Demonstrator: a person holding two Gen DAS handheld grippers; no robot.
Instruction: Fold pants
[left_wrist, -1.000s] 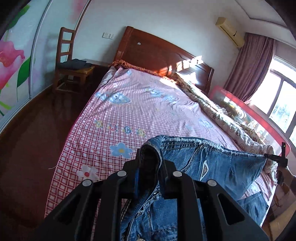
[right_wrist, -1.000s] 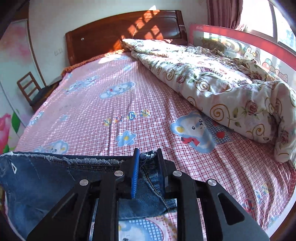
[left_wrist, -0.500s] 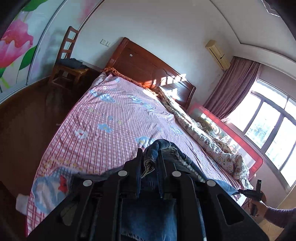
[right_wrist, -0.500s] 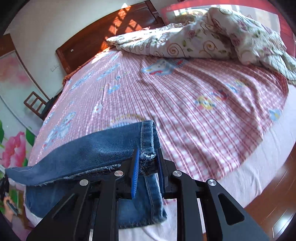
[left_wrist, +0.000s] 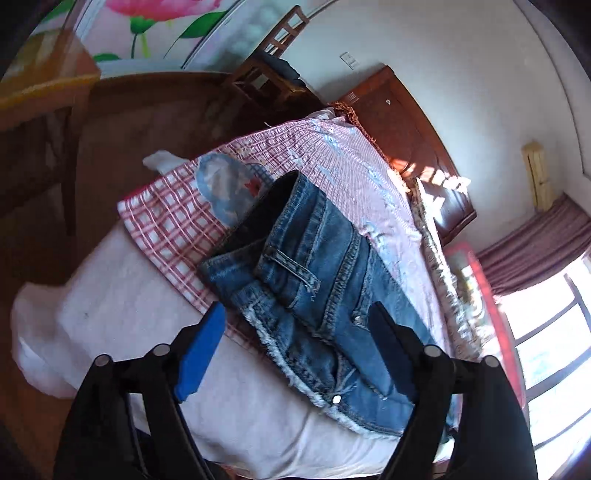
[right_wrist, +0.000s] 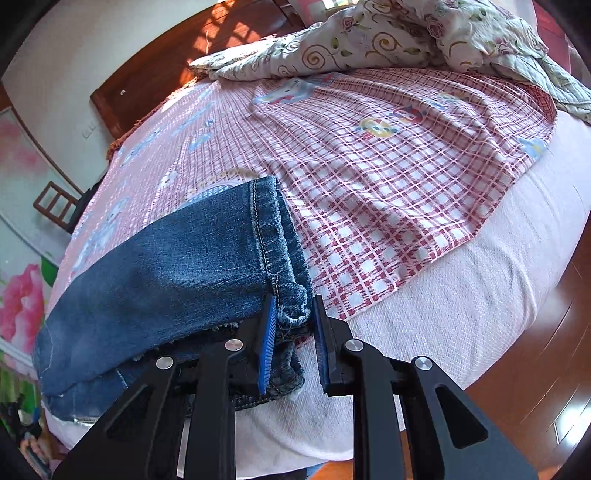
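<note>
Light source: we see daylight pouring through the window (left_wrist: 554, 332), blown out white.
Sun patches: bright on the headboard (left_wrist: 439, 181) (also in the right wrist view).
Blur: the floor (right_wrist: 554, 369) smears with motion streaks; the jeans (right_wrist: 166, 273) stay sharp.
Edges: heavy fisheye bending, black vignette corners.
Shadows: soft under the denim.

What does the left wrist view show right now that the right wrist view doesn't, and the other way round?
Only the left wrist view shows the left claw, wide open above the jeans' waistband with its belt loop, plus the window and curtain.

Only the right wrist view shows the right claw, slightly parted around the hem, and the whole bunched floral quilt.

Both show the jeans lying folded near the foot of the bed, the pink checked sheet, the wooden headboard and a chair.
</note>
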